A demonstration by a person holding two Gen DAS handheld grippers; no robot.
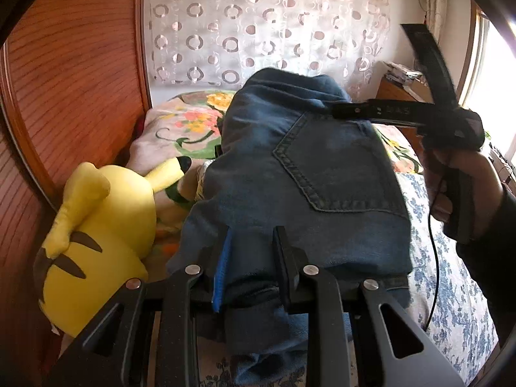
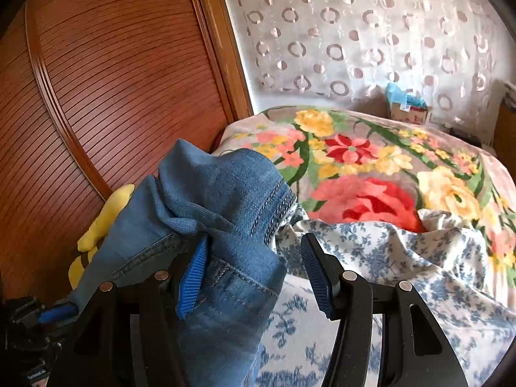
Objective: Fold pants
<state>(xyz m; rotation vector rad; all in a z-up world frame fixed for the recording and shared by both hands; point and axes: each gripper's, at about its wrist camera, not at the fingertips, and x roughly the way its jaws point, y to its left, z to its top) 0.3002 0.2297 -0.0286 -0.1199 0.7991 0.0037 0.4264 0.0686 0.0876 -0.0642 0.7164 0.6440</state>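
Note:
Blue denim pants [image 1: 306,174] hang bunched over the bed, back pocket facing the left wrist camera. My left gripper [image 1: 253,235] is shut on a thick fold of the pants near their lower edge. In the right wrist view the denim [image 2: 219,200] drapes over the left blue pad [image 2: 193,277] of my right gripper [image 2: 254,277]. The right pad [image 2: 317,277] stands apart from the cloth, so the jaws are open. The left wrist view shows the right gripper [image 1: 371,71] spread wide at the pants' far right edge, held by a hand [image 1: 467,187].
A yellow plush toy [image 1: 96,225] lies left of the pants against a louvred wooden door [image 1: 64,96]. The bed carries a floral blanket [image 2: 371,177] and a blue-flowered white sheet [image 2: 387,258]. A small box [image 2: 408,109] sits by the patterned curtain [image 2: 354,32].

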